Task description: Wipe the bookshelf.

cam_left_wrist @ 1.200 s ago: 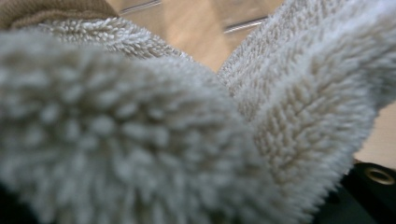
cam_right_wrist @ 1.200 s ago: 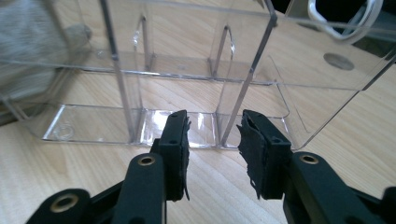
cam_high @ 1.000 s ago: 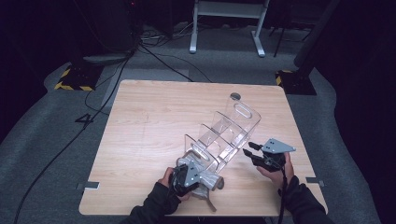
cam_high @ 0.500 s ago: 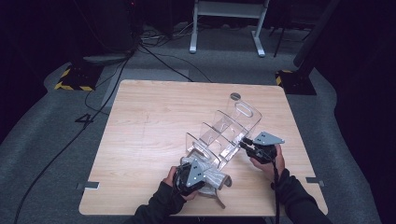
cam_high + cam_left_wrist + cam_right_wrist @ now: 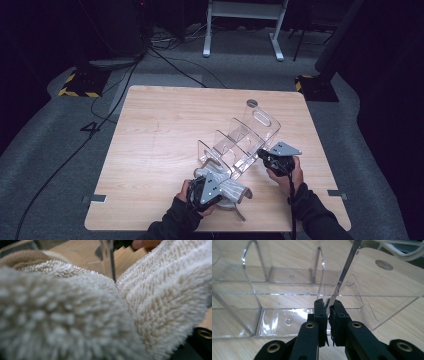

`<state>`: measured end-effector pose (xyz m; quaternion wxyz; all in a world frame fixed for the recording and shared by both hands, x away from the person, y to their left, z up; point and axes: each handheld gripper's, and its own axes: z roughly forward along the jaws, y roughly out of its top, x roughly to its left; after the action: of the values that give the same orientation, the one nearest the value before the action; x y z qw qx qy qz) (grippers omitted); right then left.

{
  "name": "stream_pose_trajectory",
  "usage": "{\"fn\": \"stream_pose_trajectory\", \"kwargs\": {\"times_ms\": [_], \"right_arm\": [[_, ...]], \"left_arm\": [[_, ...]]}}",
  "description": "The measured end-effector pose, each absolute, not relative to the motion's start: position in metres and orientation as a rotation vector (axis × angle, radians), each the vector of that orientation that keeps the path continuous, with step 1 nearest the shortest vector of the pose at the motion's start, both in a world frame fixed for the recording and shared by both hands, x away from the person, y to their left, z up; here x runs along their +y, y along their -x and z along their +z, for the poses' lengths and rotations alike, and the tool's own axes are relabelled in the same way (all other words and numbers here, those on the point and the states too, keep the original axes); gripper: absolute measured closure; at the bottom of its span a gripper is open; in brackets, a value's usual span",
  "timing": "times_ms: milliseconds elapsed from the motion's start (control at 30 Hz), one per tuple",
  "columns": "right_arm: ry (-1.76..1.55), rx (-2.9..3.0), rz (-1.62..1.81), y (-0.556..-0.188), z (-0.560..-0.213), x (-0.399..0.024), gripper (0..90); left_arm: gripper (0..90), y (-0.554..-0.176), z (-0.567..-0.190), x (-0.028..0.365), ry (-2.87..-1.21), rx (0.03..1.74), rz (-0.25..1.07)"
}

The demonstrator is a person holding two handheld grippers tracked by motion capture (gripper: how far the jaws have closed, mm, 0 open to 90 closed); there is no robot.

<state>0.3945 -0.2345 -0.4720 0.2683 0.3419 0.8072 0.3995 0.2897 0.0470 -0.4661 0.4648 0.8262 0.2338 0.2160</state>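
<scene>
A clear acrylic organizer [image 5: 240, 142] with several dividers lies slanted on the wooden table [image 5: 160, 130]. My right gripper [image 5: 261, 153] meets its near right side. In the right gripper view the jaws [image 5: 327, 306] have just been closing and now pinch a thin acrylic wall [image 5: 342, 275] of the organizer [image 5: 287, 297]. My left gripper [image 5: 222, 191] sits at the front edge, shut on a cream fuzzy cloth [image 5: 232, 189]. That cloth [image 5: 150, 302] hides the left jaws in the left gripper view.
A small round grey disc [image 5: 252, 103] sits on the table behind the organizer. Metal brackets [image 5: 94, 199] [image 5: 334, 194] mark the table's front sides. Cables [image 5: 165, 60] and a white frame's legs [image 5: 240, 30] lie on the floor beyond.
My right gripper moved left up to the organizer and its jaws closed on the acrylic wall. The left hand with the fuzzy cloth stayed nearly in place.
</scene>
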Motion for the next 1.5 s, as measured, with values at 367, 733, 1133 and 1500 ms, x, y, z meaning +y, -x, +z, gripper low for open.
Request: {"fn": "stream_pose_trajectory", "kwargs": {"times_ms": [367, 733, 1133, 1500], "right_arm": [[-0.876, 2.220, 1.018, -0.377, -0.475, -0.215, 85.0], [-0.882, 2.210, 1.082, -0.360, -0.456, -0.238, 68.7], [-0.871, 2.050, 1.193, -0.356, -0.413, -0.276, 54.6], [-0.849, 2.024, 1.180, -0.385, -0.395, -0.280, 47.7]], "left_arm": [[72.6, -0.320, -0.493, 0.076, -2.122, 0.810, 0.542], [72.7, -0.298, -0.453, 0.076, -1.992, 0.763, 0.590], [72.4, -0.290, -0.419, 0.052, -1.917, 0.596, 0.641], [72.4, -0.305, -0.454, 0.047, -2.066, 0.632, 0.612]]}}
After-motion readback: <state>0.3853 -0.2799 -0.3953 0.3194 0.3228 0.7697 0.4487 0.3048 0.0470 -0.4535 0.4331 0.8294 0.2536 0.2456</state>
